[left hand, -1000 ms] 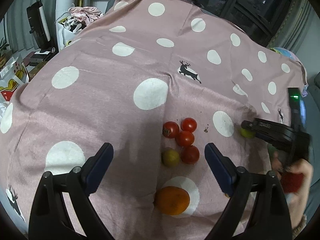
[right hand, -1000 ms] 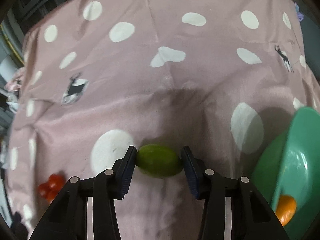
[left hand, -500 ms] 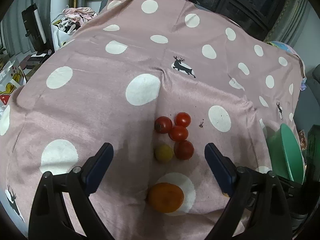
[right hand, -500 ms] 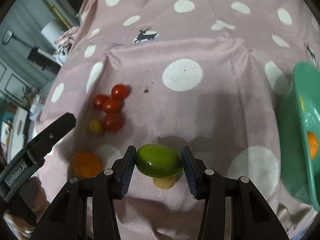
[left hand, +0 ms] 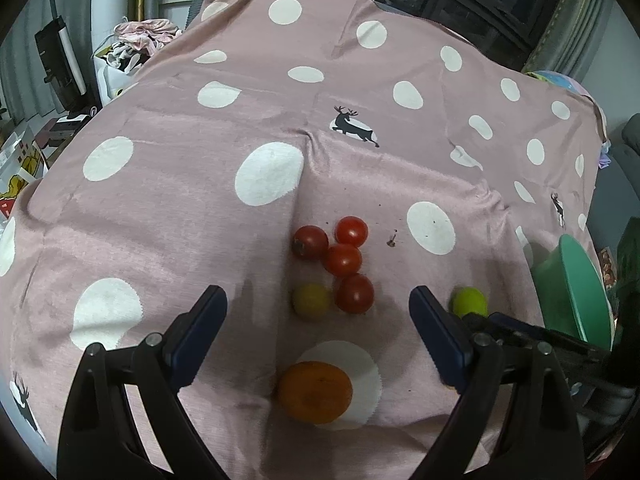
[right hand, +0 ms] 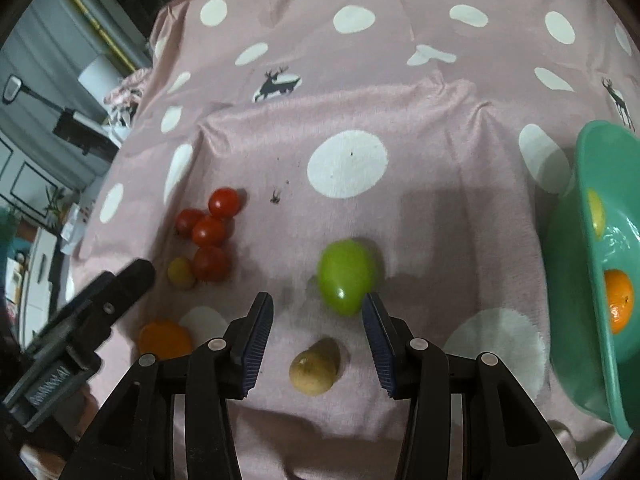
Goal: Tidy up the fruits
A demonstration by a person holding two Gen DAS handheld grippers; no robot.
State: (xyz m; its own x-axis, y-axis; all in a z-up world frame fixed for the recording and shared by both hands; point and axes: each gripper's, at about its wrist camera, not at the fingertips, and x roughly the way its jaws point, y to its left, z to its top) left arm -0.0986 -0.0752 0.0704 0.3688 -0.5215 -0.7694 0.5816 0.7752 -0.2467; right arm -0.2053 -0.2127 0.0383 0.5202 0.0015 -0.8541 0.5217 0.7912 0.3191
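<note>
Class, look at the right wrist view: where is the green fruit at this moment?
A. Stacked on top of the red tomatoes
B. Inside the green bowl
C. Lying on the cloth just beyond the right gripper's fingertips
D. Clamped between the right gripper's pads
C: the green fruit lies on the cloth ahead of the right gripper, whose pads stand apart and grip nothing.

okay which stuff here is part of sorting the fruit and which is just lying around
Job:
four red cherry tomatoes
oval green tomato
round orange citrus
two small yellowish fruits
green plastic bowl

Lying about:
pink polka-dot cloth
dark crumb
pile of clothes
</note>
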